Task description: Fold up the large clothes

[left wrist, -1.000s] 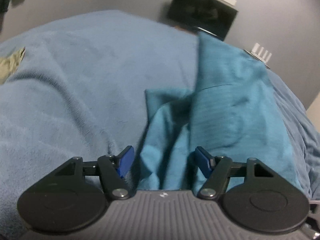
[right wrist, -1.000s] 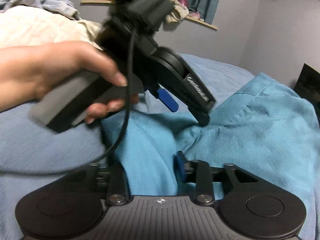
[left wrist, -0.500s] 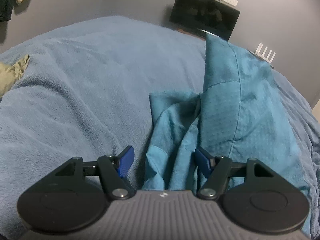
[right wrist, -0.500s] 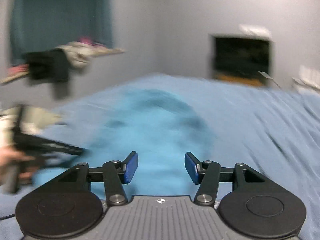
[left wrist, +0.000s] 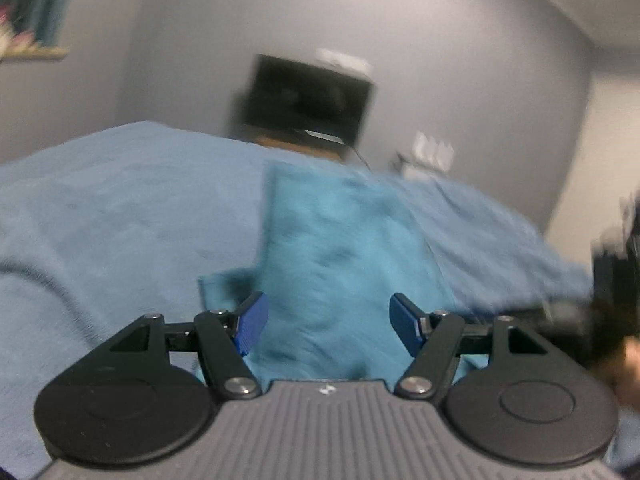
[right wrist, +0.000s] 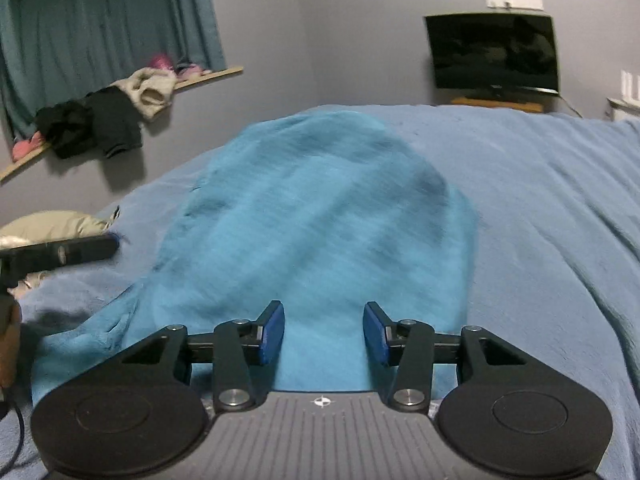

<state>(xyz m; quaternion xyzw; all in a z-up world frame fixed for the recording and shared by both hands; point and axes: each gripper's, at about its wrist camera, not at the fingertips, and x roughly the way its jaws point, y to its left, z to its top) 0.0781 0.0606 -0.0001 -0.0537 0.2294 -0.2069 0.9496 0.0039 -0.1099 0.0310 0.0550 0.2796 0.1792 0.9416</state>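
Observation:
A teal garment (right wrist: pixel 320 216) lies spread on the blue blanket of the bed (right wrist: pixel 540 208). It also shows in the left wrist view (left wrist: pixel 340 264), blurred, with a folded piece at its left edge. My left gripper (left wrist: pixel 328 324) is open and empty, above the near end of the garment. My right gripper (right wrist: pixel 324 332) is open and empty, above the garment's near edge. The left gripper's body shows at the left edge of the right wrist view (right wrist: pixel 60 252). The right gripper shows as a dark blur at the right of the left wrist view (left wrist: pixel 616 280).
A dark TV (right wrist: pixel 492 52) stands on a wooden stand against the far wall. A wall shelf (right wrist: pixel 120 112) holds dark and light clothes under a teal curtain. A beige cloth (right wrist: pixel 52 224) lies on the bed at the left.
Both grippers have let go and pulled back and up from the garment. The right gripper has swung round to face the TV wall. The garment now lies flatter on the bed.

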